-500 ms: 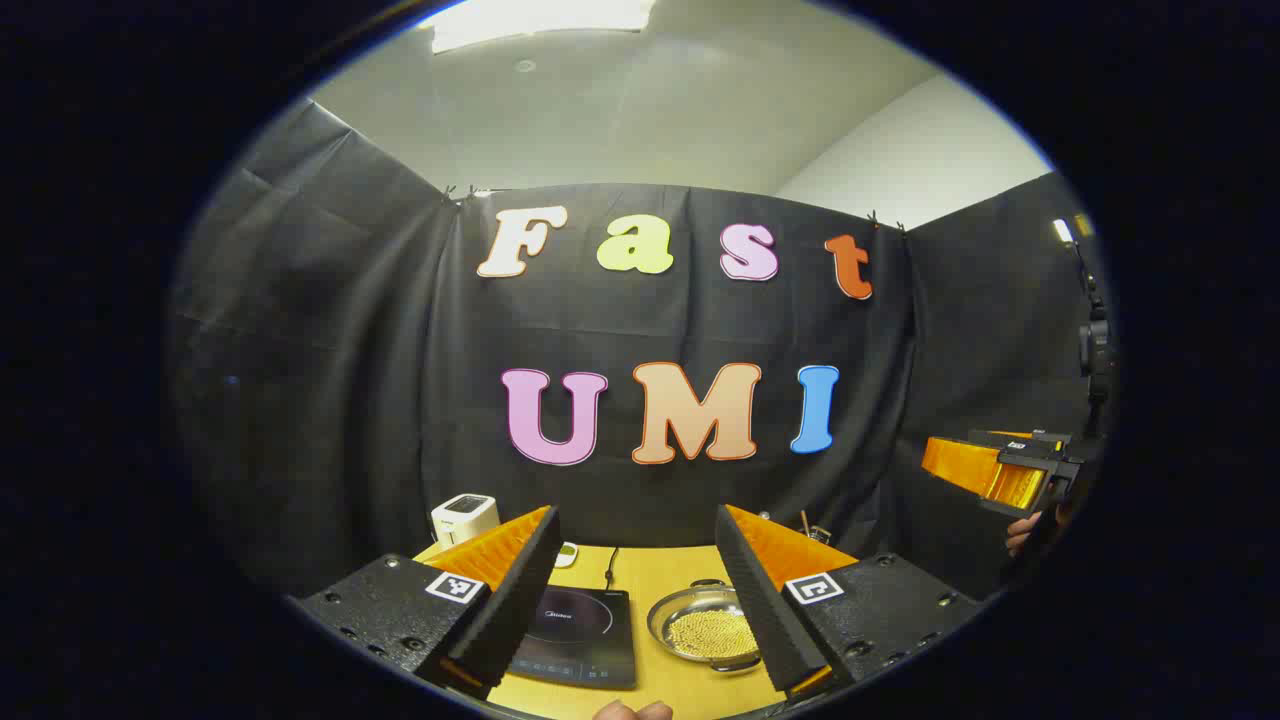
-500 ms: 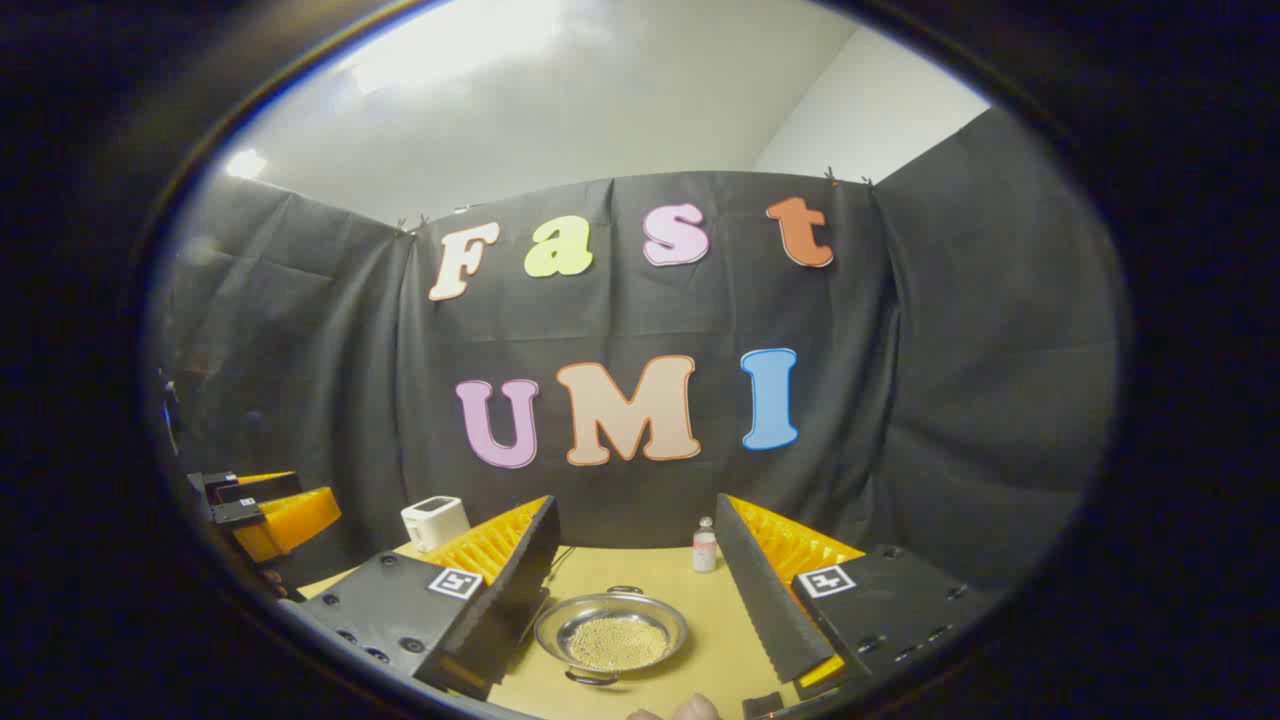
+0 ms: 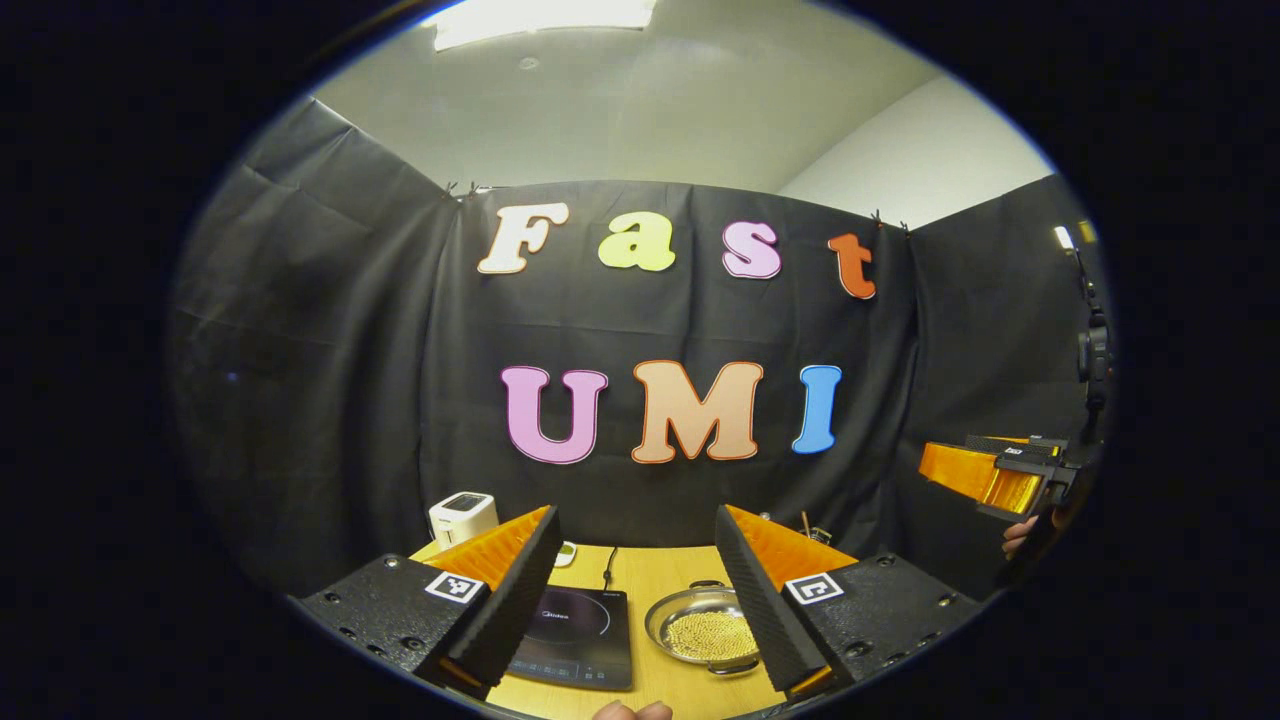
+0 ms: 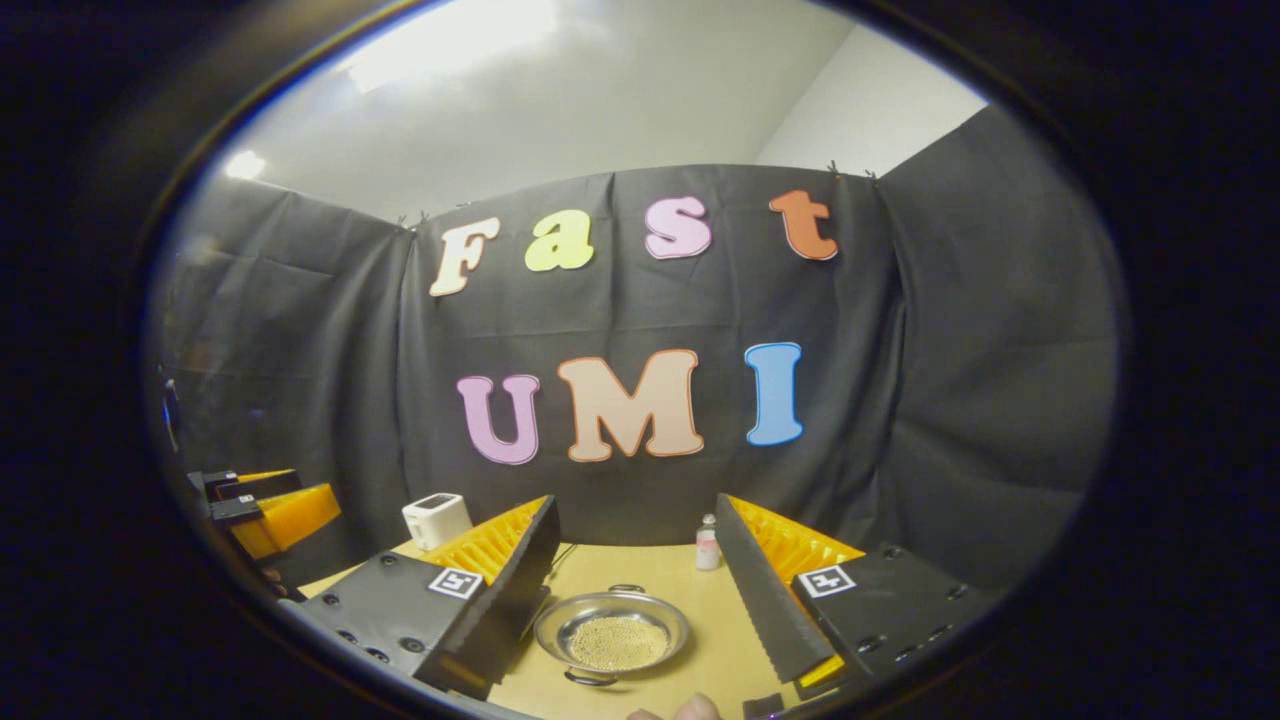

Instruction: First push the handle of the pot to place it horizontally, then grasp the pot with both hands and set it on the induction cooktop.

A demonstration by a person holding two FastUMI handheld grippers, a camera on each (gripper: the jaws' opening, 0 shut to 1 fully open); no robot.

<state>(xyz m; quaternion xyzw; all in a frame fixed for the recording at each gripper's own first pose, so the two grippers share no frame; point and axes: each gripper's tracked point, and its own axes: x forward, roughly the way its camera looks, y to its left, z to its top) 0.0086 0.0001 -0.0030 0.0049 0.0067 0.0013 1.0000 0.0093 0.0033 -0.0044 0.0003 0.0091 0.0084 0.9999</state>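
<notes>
Both views tipped slightly downward since half a second ago, pot (image 3: 703,633) and induction cooktop (image 3: 576,637) shifted marginally up-frame in the left gripper view, right hand-held gripper (image 3: 985,472) a touch lower there, pot (image 4: 611,631) nearly unmoved on the tabletop (image 4: 715,620).

A yellow table (image 3: 660,580) carries the induction cooktop (image 3: 575,635), the pot (image 3: 705,632) beside it, a white appliance (image 3: 463,516) and a small bottle (image 4: 707,545).
</notes>
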